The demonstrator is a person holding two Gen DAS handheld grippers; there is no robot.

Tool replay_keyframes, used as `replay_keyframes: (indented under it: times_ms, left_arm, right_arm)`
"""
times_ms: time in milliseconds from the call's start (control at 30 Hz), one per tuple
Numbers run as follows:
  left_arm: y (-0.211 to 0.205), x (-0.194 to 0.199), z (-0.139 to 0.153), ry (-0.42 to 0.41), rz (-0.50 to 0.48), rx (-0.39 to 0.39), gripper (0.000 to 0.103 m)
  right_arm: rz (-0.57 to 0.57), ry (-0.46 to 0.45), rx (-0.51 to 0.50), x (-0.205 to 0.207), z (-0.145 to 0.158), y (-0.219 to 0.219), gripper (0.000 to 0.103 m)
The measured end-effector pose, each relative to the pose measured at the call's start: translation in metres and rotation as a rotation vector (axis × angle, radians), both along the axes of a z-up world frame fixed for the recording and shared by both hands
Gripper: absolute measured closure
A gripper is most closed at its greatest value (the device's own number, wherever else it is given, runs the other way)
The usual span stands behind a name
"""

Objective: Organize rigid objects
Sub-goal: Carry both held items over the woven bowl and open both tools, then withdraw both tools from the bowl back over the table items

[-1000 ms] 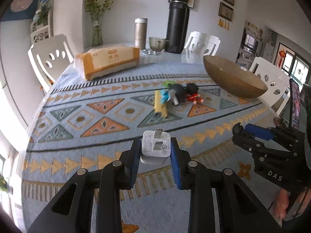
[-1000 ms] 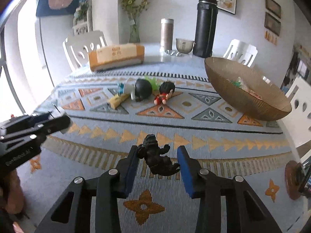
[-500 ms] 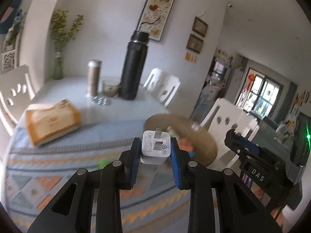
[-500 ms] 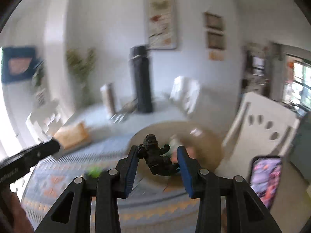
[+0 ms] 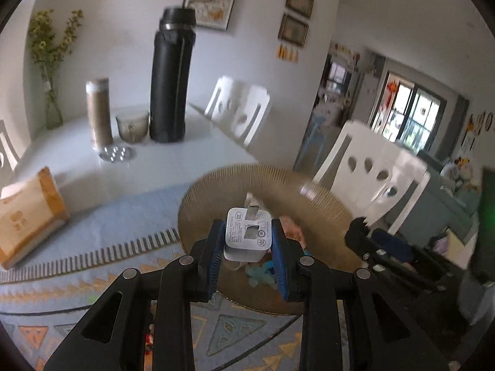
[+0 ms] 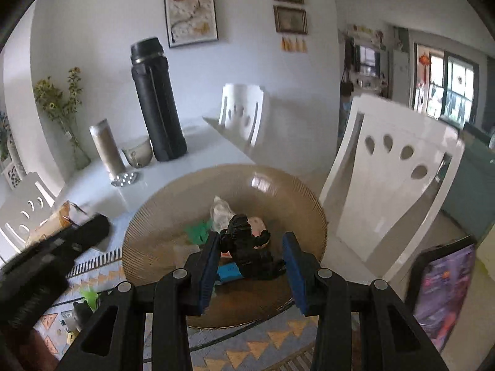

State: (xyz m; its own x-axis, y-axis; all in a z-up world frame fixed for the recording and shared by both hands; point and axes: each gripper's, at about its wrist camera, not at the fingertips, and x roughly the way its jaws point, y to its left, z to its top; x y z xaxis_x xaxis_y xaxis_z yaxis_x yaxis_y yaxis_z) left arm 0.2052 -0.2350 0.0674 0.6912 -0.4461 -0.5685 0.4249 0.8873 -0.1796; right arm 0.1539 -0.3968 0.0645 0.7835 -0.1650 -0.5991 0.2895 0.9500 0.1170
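The left gripper (image 5: 247,241) is held level above the near rim of the ribbed amber bowl (image 5: 216,185), its fingers (image 5: 213,247) pressed against both sides of a white charger plug (image 5: 247,236) whose prongs face up. The right gripper (image 6: 252,255) hangs over the same bowl (image 6: 161,216). Its fingers (image 6: 208,256) are spread wider than the black dinosaur figure (image 6: 247,253) between them: the left finger touches the figure, while a clear gap shows at the right finger, so whether it is still gripped cannot be told.

A second ago both grippers were low over the patterned cloth (image 5: 92,266) on the bench, well short of the bowl; half a second ago they were swinging toward it. Now both are above it, and the right fingers stand wider apart than before.

Inside the bowl lie a green toy (image 6: 198,230), a white piece (image 6: 221,211), a pink toy (image 6: 256,224) and a blue item (image 6: 229,270). Left of the bowl sits an orange tissue pack (image 5: 27,216). Farther back on the bare bench (image 5: 123,176) stand a small cup (image 5: 133,125), a steel tumbler (image 5: 99,111) and a tall black flask (image 5: 170,83). White chairs (image 6: 393,185) stand beyond the bowl.
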Motion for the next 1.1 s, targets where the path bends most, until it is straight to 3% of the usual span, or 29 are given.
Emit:
replay_keyframes:
  times_ms: [233,367,467,533,667,767,933,1100]
  left_arm:
    - [-0.017,0.016,-0.024,0.095,-0.044,0.000,0.074]
    - [-0.001,0.000,-0.008,0.074,-0.052,-0.037,0.030]
    - [0.020,-0.026,0.017,0.014,-0.041,-0.059,0.027]
    - [0.039,-0.049,0.034,-0.022,-0.023,-0.064,0.027]
    - [0.080,-0.094,0.058,-0.083,0.025,-0.077,0.020]
    - [0.114,-0.131,0.063,-0.126,0.083,-0.088,0.018]
    - [0.167,-0.174,0.035,-0.093,0.136,-0.114,0.018]
    - [0.214,-0.190,-0.029,0.020,0.259,-0.122,0.018]
  right_arm:
    - [0.024,0.066,0.176,0.016,-0.013,-0.028,0.063]
    - [0.057,0.050,0.230,0.006,-0.004,-0.031,0.063]
    - [0.054,-0.012,0.217,-0.016,0.018,-0.028,0.061]
    - [0.053,-0.057,0.221,-0.032,0.032,-0.023,0.055]
    - [0.089,-0.141,0.211,-0.069,0.056,0.001,0.026]
    - [0.158,-0.160,0.186,-0.089,0.060,0.032,0.019]
    - [0.313,-0.108,0.152,-0.109,0.031,0.098,0.010]
    - [0.391,-0.035,0.042,-0.110,-0.039,0.158,0.010]
